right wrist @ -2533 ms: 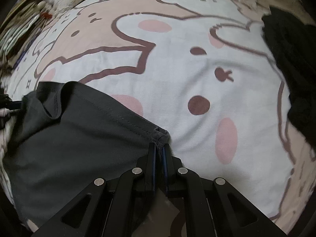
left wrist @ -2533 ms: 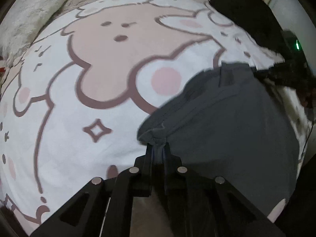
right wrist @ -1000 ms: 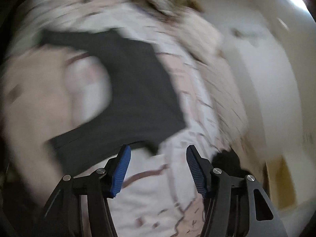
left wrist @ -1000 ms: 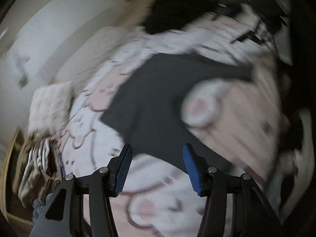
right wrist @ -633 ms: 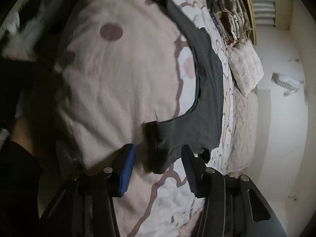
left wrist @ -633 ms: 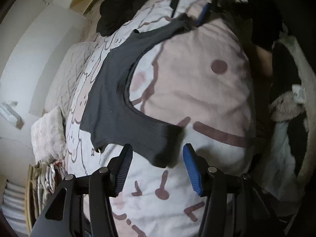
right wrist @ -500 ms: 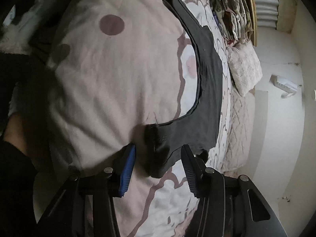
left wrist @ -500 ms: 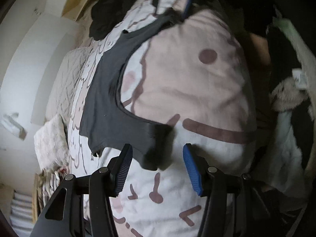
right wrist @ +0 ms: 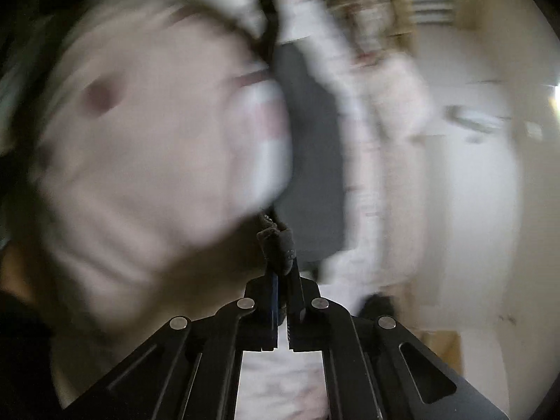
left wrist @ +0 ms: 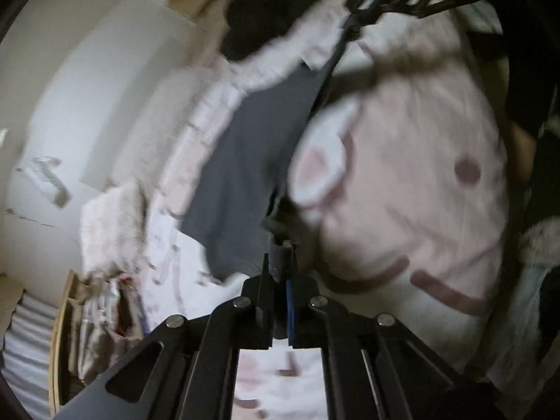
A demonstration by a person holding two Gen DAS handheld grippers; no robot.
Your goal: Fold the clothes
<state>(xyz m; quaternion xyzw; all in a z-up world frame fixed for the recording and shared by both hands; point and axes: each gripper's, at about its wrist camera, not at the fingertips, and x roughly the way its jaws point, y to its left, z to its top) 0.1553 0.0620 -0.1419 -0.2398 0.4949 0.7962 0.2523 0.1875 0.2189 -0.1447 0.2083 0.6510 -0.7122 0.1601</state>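
Observation:
A dark grey top [left wrist: 245, 161] lies stretched across the cartoon-print bedspread [left wrist: 413, 189]. In the left wrist view my left gripper [left wrist: 281, 262] is shut on the near strap end of the grey top, which bunches up between the pads. The far strap runs up to my right gripper [left wrist: 353, 17], seen small at the top. In the blurred right wrist view my right gripper [right wrist: 280, 262] is shut on the other strap end of the grey top [right wrist: 315, 161], cloth pinched between the pads.
A black garment pile [left wrist: 255, 21] lies at the far end of the bed. A fluffy white pillow [left wrist: 112, 227] and a stack of folded cloth on a shelf [left wrist: 94, 329] sit to the left by the white wall. A person's dark-clothed body [left wrist: 539, 112] stands at the right.
Both grippers were open half a second ago with a strap end between their pads. Now both have shut on those strap ends and the views have swung, blurring the picture.

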